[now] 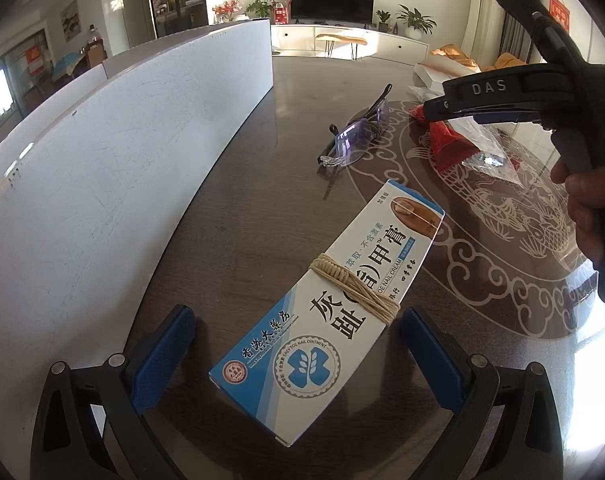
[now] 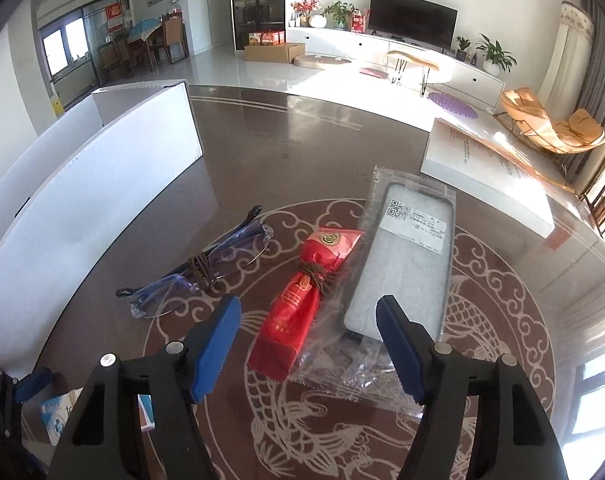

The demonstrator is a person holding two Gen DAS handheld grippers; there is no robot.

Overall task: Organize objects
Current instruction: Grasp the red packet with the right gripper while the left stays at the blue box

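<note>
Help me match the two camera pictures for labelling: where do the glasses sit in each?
Left wrist: glasses upper middle, beyond the ointment box.
Right wrist: glasses left of centre, left of the red packet.
Shared landmark: white bin wall on their left.

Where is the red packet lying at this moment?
In the right wrist view the red packet lies on the table's fish pattern, between the glasses on its left and the bagged phone case on its right.

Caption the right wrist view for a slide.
Open right tool above a red packet, between bagged phone case and tied glasses on a patterned table.
</note>
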